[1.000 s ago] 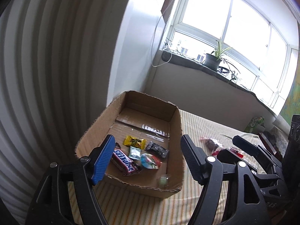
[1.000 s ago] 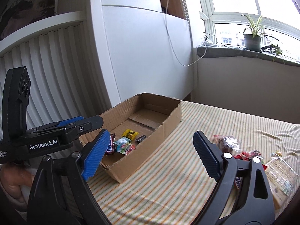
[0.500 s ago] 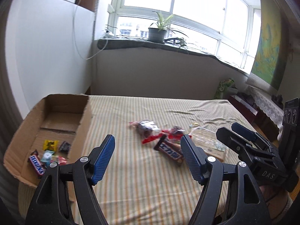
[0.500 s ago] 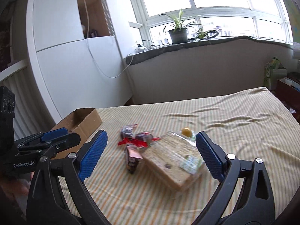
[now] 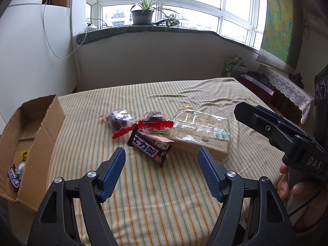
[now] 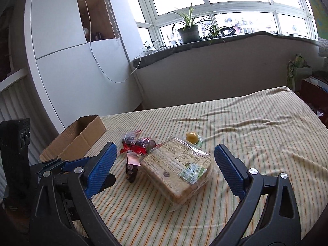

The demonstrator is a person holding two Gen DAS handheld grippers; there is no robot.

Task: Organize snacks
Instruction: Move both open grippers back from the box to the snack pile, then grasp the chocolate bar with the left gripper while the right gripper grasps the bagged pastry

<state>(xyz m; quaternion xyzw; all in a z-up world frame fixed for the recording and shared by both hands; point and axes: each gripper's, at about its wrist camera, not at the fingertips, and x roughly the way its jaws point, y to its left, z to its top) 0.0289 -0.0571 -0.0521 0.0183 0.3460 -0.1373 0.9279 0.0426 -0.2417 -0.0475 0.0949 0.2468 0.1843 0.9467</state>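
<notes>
Loose snacks lie in a pile on the striped bedsheet (image 5: 164,201). They are a dark chocolate bar (image 5: 150,148), a wrapped loaf of sliced bread (image 6: 178,168), two clear bags of dark sweets with red seals (image 5: 119,120), and a yellow jelly cup (image 6: 192,137). The cardboard box (image 5: 47,127) stands at the left and holds a Snickers bar (image 5: 14,177) and small candies. My left gripper (image 5: 162,160) hovers open just short of the chocolate bar. My right gripper (image 6: 166,153) is wide open and faces the bread, with nothing gripped.
A white cupboard (image 6: 71,65) stands behind the box. A windowsill with a potted plant (image 5: 142,14) runs along the far wall. Low furniture with a lace cloth (image 5: 287,90) lines the bed's right side. A hand (image 5: 287,186) holds the right gripper's handle.
Both views have swung right, from the cardboard box to the snack pile on the bed. The right jaws stand slightly wider than before. Nothing was picked up.
</notes>
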